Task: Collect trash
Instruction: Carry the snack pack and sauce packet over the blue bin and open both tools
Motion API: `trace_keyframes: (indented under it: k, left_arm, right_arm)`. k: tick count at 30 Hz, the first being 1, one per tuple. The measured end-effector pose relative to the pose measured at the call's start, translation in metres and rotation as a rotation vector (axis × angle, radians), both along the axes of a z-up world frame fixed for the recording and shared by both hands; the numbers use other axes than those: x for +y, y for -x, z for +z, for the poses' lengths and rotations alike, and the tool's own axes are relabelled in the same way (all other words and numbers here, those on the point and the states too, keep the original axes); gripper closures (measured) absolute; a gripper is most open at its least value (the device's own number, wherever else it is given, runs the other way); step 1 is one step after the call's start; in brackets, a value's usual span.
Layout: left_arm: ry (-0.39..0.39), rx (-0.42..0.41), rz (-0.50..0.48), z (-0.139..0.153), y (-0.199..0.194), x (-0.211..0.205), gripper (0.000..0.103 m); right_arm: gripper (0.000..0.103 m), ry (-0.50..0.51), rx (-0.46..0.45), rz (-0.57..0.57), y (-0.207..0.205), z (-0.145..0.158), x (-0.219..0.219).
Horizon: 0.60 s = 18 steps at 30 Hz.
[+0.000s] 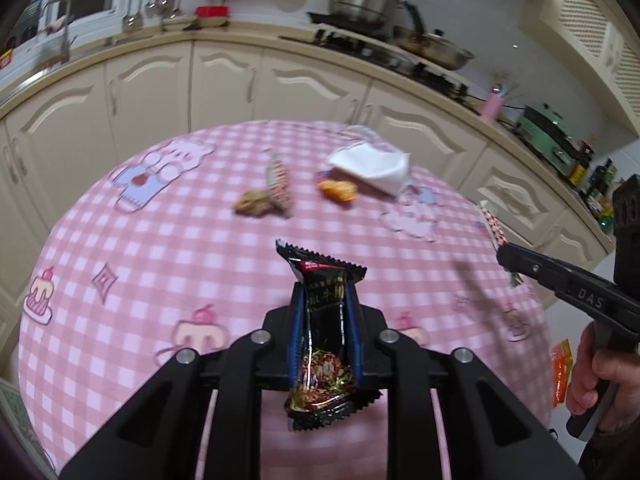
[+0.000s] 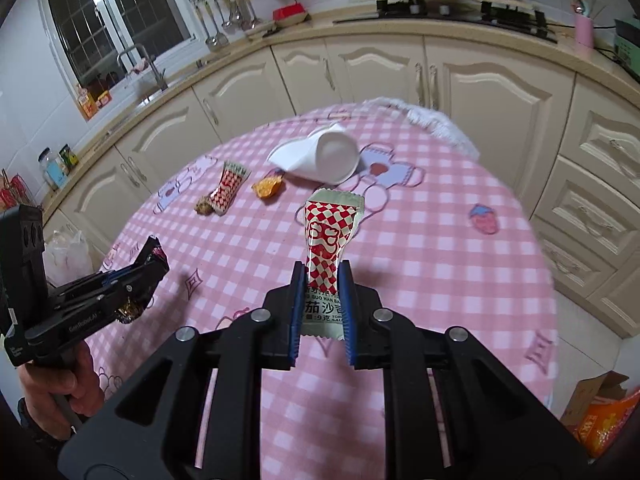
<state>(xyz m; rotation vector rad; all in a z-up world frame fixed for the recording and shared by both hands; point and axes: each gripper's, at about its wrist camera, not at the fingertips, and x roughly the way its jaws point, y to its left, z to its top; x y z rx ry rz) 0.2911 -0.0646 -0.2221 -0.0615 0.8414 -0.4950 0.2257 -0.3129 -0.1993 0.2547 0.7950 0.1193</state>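
Observation:
My left gripper is shut on a black snack wrapper and holds it above the pink checked table. My right gripper is shut on a red-and-white checked ketchup sachet, also above the table. On the table lie a second red-and-white sachet, a brown crumbly scrap, an orange scrap and a tipped white paper cup on a white napkin. The left gripper also shows in the right wrist view; the right gripper shows in the left wrist view.
Cream kitchen cabinets and a counter with stove and pots curve behind the table. A white cloth hangs at the table's far edge. A cardboard box with orange packaging sits on the floor to the right. A plastic bag sits left.

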Motion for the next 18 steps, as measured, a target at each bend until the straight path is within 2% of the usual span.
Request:
trace_keyframes:
  k: [11, 18]
  left_arm:
    - [0.025, -0.087, -0.159, 0.041, 0.030, -0.081, 0.085]
    - [0.028, -0.121, -0.329, 0.052, 0.055, -0.169, 0.085]
  right_arm:
    - [0.086, -0.001, -0.084, -0.124, 0.050, 0.031, -0.067]
    - [0.086, 0.019, -0.094, -0.267, 0.100, 0.035, -0.131]
